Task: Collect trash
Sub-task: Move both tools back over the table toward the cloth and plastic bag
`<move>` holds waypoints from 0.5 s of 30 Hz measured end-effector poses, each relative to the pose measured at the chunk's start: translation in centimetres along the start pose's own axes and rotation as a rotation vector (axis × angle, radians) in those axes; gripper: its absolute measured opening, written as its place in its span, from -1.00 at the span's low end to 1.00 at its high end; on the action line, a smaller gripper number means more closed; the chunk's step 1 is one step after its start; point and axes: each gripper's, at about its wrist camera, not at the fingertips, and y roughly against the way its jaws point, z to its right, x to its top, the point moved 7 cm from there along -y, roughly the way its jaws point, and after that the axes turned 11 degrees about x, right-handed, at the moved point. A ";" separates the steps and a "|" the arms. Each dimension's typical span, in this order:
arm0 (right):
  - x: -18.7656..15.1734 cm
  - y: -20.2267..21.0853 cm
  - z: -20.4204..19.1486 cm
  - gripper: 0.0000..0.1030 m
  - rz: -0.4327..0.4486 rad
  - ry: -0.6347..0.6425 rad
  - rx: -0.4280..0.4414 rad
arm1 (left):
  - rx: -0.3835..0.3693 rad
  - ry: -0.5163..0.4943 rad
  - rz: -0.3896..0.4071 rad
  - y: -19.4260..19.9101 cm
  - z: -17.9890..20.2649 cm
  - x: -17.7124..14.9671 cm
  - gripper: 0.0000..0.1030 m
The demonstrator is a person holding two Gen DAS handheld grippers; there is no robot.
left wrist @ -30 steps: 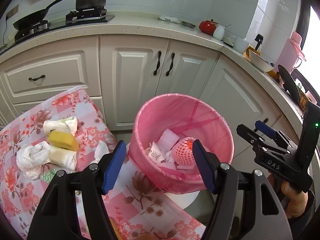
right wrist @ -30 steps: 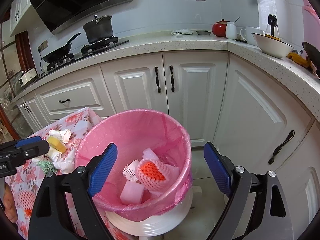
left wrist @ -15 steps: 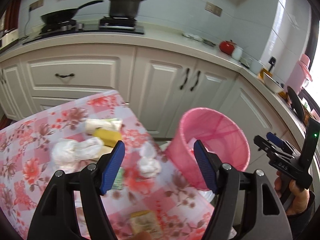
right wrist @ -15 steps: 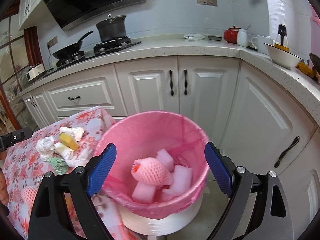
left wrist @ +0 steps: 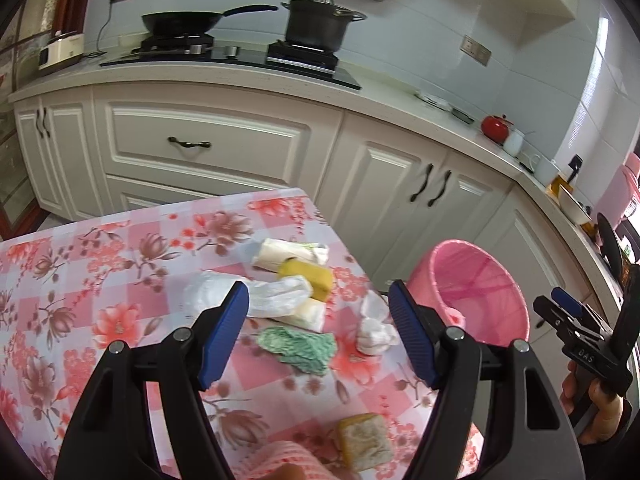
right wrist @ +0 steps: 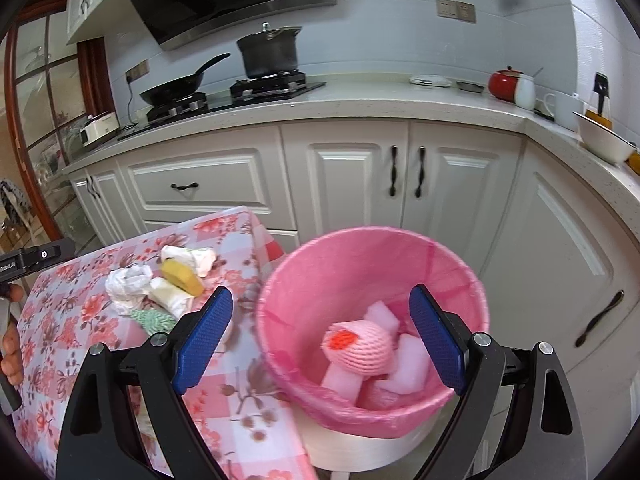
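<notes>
My left gripper (left wrist: 318,300) hangs open over the floral table (left wrist: 80,280) with nothing between its fingers. Below it lies trash: a yellow sponge (left wrist: 308,276), a crumpled white tissue (left wrist: 276,296), green crumpled paper (left wrist: 298,346), a small white wad (left wrist: 374,330), and a brownish sponge piece (left wrist: 364,442) nearer me. My right gripper (right wrist: 320,296) is open and empty above the pink-lined bin (right wrist: 372,264), which stands beside the table's right edge. Inside the bin are a pink foam fruit net (right wrist: 360,346) and pale foam pieces (right wrist: 412,360).
White cabinets (left wrist: 208,148) and an L-shaped counter (right wrist: 400,100) wrap behind the table and the bin. A pan (left wrist: 180,20) and a pot (left wrist: 316,24) sit on the stove. A red jar (right wrist: 504,84) and a bowl (right wrist: 600,142) stand on the right counter.
My left gripper has swung left from over the bin to over the trash on the table. The right gripper has drifted a little, so the bin now sits further right in its view.
</notes>
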 end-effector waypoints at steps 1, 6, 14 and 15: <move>0.0 -0.1 -0.5 0.64 -0.002 0.003 0.006 | 0.004 0.006 0.000 0.0 -0.5 0.1 0.35; -0.2 -1.0 -2.6 0.64 -0.019 0.020 0.033 | 0.022 0.034 -0.005 -0.2 -2.7 0.1 0.35; -0.8 -2.8 -6.1 0.64 -0.056 0.052 0.077 | 0.038 0.059 -0.030 -1.1 -5.5 -0.3 0.35; -0.9 -3.1 -6.6 0.64 -0.062 0.056 0.083 | 0.039 0.061 -0.032 -1.2 -5.7 -0.4 0.35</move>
